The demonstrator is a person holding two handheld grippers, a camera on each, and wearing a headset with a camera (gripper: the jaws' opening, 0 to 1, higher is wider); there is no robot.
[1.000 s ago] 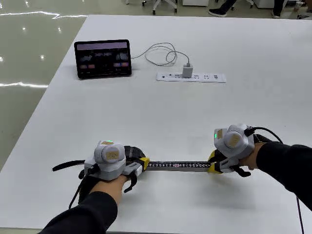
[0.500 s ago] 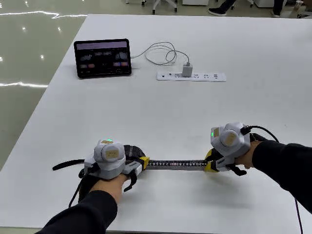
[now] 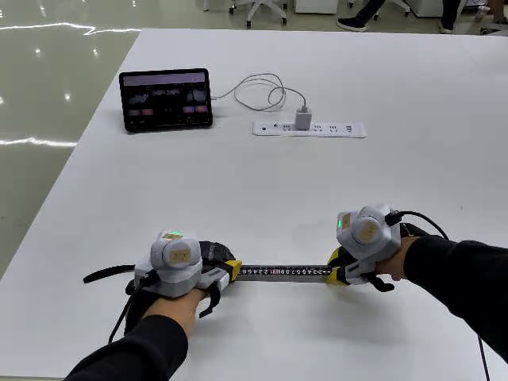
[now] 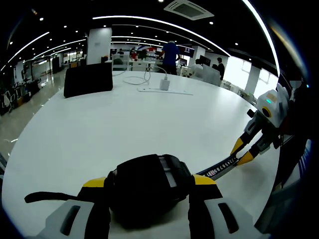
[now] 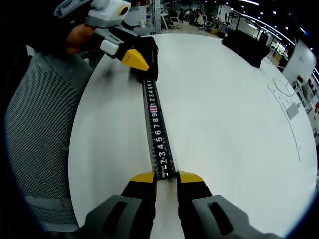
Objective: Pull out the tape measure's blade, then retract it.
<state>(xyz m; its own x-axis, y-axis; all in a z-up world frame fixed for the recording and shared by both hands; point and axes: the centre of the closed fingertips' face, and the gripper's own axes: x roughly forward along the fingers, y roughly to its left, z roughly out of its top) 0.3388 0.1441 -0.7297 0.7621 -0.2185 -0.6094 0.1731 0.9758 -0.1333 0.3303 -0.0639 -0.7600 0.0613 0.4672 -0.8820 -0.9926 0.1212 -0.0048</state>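
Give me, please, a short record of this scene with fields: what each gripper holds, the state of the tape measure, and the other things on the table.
left gripper: shut on the black case, one jaw on each side
right gripper: shut on the blade at its free end
blade: drawn out, flat on the table between the grippers, numbers up
other things: tablet, propped up, screen lit; power strip with a white charger plugged in
task stage: blade out, not retracted

Surface: we see a white table [image 3: 262, 190].
Far side: our tablet [image 3: 165, 98], power strip [image 3: 309, 128], looped white cable [image 3: 254, 89].
Near edge: tape measure [image 3: 216, 254], blade [image 3: 286, 271] out.
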